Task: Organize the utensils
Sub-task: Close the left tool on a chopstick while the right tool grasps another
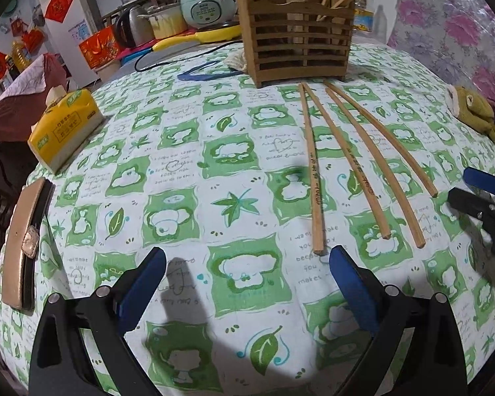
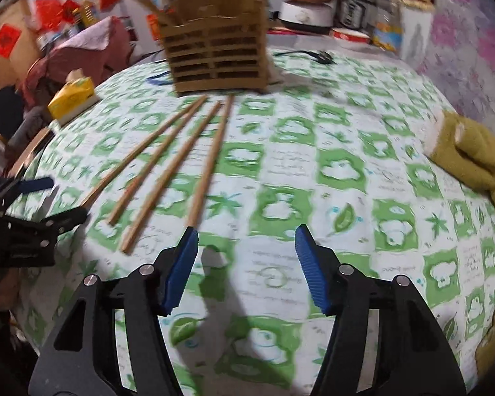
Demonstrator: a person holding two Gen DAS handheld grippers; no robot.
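Note:
Several wooden chopsticks [image 1: 313, 165] lie side by side on the green-and-white tablecloth [image 1: 181, 198], fanning toward me from a slatted wooden utensil holder [image 1: 300, 43] at the far side. The holder has some chopsticks standing in it. My left gripper [image 1: 247, 254] hovers open over the cloth; the nearest chopstick's end lies just by its right fingertip. In the right wrist view the chopsticks [image 2: 168, 168] lie left of centre, below the holder [image 2: 217, 52]. My right gripper [image 2: 246, 234] is open with nothing between its fingers; the rightmost chopstick ends just beyond its left fingertip.
A yellow tissue pack [image 1: 66, 125] and a gold wallet [image 1: 23, 241] lie at the left edge. A mustard cloth toy [image 2: 468, 151] sits at the right. A blue band [image 1: 208, 72] and a black cable lie beside the holder. Kitchen appliances crowd behind the table.

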